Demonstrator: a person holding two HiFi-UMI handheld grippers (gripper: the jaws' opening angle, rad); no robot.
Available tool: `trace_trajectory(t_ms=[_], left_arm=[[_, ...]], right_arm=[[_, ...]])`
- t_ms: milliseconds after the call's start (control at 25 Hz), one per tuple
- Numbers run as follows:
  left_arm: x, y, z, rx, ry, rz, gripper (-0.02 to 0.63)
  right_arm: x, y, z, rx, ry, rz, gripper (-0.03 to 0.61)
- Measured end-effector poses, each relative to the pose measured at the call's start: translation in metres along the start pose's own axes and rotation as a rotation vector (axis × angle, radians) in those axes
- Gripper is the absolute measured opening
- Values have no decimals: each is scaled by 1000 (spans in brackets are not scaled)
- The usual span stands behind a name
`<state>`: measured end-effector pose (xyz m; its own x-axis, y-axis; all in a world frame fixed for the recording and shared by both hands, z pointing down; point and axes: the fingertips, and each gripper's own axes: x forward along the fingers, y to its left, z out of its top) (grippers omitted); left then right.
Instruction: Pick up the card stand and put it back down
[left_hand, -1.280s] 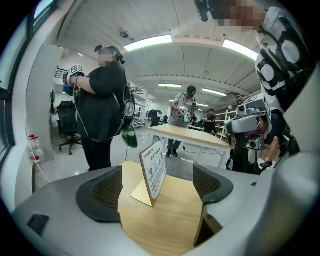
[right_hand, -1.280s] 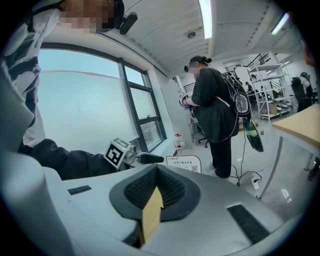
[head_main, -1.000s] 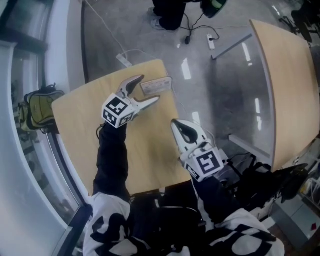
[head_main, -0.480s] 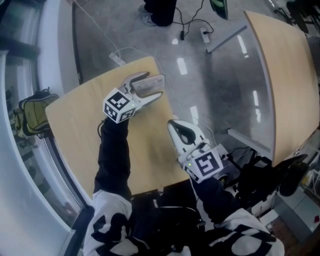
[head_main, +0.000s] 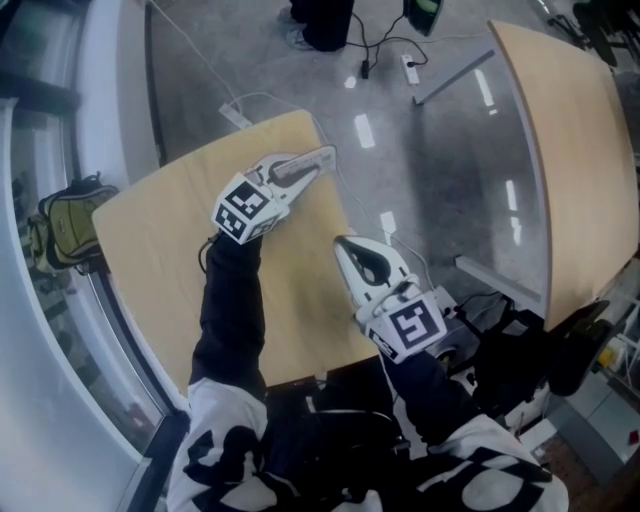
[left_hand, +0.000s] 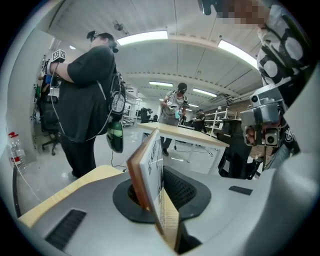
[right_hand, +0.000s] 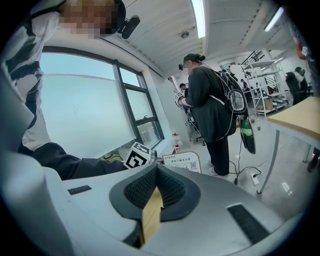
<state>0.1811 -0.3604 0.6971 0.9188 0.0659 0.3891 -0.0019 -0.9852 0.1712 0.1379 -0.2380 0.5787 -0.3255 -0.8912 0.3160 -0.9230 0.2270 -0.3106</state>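
Card stand (left_hand: 150, 170), white printed face on wooden backing: standing at the far right corner of the light wooden table (head_main: 170, 260). Grey left gripper (head_main: 322, 158): reaching far across the table, jaws closing onto the card stand and pinching it. Lift and set-down apparently remaining. Grey right gripper (head_main: 342, 245): hovering nearer, jaws pressed together, holding nothing.

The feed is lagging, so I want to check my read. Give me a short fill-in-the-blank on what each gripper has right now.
1. The card stand stands between the jaws of the ____ gripper.
2. The right gripper has its jaws ____, with nothing in them.
3. The table has a pale ____ top.

Missing words: left; shut; wood. The left gripper is closing its jaws on the card stand.
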Motion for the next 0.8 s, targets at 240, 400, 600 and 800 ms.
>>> trace_trajectory(t_ms=[240,400,600,800], left_arm=[[5,-15,-8,11,59,-14,21],[3,-32,0,5,66,-40,20],[-15,-62,15,-18,65,-86,20],[-46,-100,23,-75,114,-88,20]], right_arm=[[-3,16,13,-23,-16,17,18],[-12,25,24,-39,-30,14,18],[-28,43,35,-55,-46,3,18],[-47,62,41,-61,-69,-20,18]])
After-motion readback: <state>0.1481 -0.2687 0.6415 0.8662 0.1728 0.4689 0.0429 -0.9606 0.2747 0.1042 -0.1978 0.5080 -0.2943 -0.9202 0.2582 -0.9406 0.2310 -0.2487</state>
